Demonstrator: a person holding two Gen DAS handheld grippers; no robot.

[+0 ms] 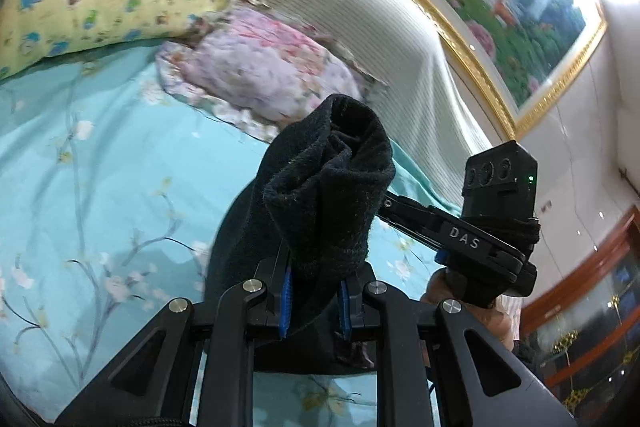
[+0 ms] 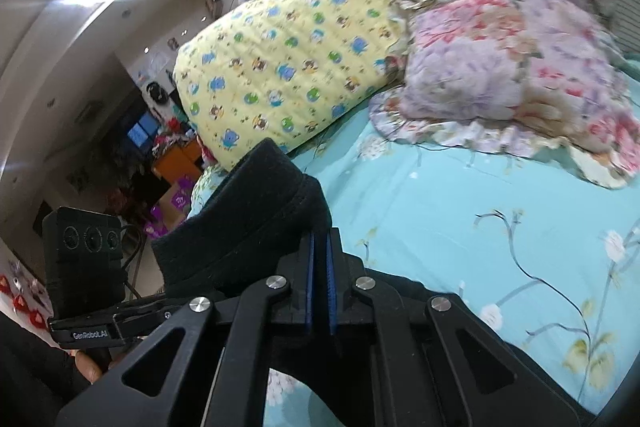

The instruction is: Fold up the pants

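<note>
Left wrist view: left tool (image 1: 316,297) grips bunched black pants (image 1: 320,195) at 12 o'clock above the bed (image 1: 100,167). Right tool (image 2: 320,269) pinches another edge narrowly. Folding looks barely begun; no neat fold shows.

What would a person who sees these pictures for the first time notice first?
First, the black pants, bunched and lifted above the turquoise flowered bed sheet, clamped by the left gripper and the right gripper. Behind them, at the head of the bed, lie a yellow cartoon-print pillow and a pink and lilac floral pillow side by side.
</note>
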